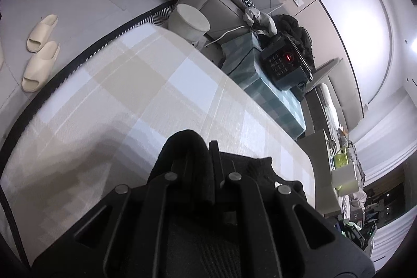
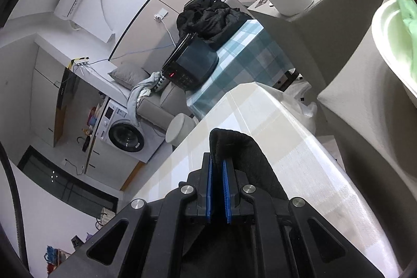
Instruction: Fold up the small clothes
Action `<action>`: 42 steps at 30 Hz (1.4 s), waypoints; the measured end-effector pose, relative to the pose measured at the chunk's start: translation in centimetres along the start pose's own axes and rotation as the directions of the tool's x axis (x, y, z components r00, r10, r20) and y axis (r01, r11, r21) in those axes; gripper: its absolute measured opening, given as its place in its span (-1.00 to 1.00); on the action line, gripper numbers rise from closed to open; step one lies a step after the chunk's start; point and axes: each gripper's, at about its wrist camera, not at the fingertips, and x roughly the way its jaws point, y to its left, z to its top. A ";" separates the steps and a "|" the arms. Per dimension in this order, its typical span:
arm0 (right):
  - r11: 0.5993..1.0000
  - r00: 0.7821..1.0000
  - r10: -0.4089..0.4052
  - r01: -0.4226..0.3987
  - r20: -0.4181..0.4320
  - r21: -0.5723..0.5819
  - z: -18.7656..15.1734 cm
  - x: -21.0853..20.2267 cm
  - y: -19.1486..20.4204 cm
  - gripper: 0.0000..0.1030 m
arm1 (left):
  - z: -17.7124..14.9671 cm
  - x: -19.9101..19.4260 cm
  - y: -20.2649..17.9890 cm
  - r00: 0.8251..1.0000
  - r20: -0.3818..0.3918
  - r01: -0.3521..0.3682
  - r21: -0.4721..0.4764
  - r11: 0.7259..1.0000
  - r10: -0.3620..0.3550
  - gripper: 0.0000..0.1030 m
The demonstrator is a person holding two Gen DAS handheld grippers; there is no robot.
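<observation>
- Your left tongs (image 1: 206, 147) are pinching a fold of the small black knit garment (image 1: 186, 147); the cloth bunches up over the fingertips and drapes back across the black frame, so a corner or edge looks to be caught rather than the whole piece.
- Beneath them lies the worktop covered in a beige-and-white checked cloth (image 1: 156, 85), bare ahead of the tongs. That free stretch is likely where you mean to lay the garment flat.
- Off the worktop's far edge you can see a round white stool (image 1: 189, 22) and a black appliance with a red display (image 1: 285, 61) on a teal checked table; both are well apart from your work.
- Your right tongs (image 2: 218, 163), with blue pads (image 2: 226, 189), are pressed together on another part of the same black garment (image 2: 242, 155), which rises in a hump above the tips and trails down to the right.
- Holding the piece at two points keeps it stretched between your hands, which I judge suits spreading it or bringing one edge over for a fold.
- The checked worktop (image 2: 273, 127) lies just below.
</observation>
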 end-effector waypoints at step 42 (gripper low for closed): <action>0.966 0.953 0.037 -0.110 -0.299 -0.233 -10.3 1.0 9.4 -0.15 | -12.1 -11.8 3.1 0.977 -0.052 -0.195 0.160 0.968 0.206 -0.35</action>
